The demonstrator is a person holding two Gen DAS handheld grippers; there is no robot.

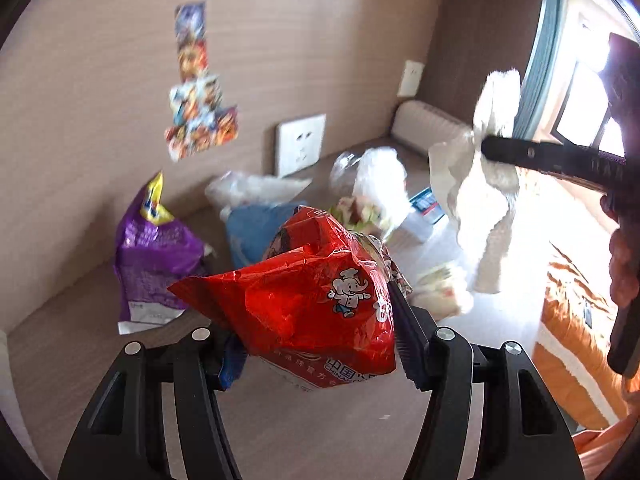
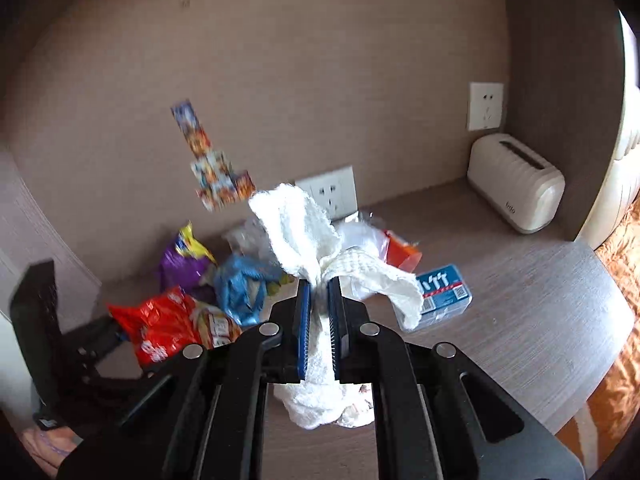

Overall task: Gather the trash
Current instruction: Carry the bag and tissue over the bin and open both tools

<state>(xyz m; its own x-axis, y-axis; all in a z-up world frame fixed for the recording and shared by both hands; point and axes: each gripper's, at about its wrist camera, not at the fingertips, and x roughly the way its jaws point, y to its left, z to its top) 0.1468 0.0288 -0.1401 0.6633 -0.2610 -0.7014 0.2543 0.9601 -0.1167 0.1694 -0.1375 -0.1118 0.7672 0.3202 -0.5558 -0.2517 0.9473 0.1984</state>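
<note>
Left gripper fingers pinch a crinkled red wrapper; right gripper fingers clamp soft white tissue between them.

Black claw: blue ribbed pads, silver round pivot screws.

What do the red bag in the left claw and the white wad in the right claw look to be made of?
Red bag: thin glossy plastic or foil film, judging by sharp crinkles, bright highlights and printed graphics. White wad: soft matte paper towel or tissue, possibly thin cloth; its surface looks dimpled and it folds limply where the right claw pinches it.
</note>
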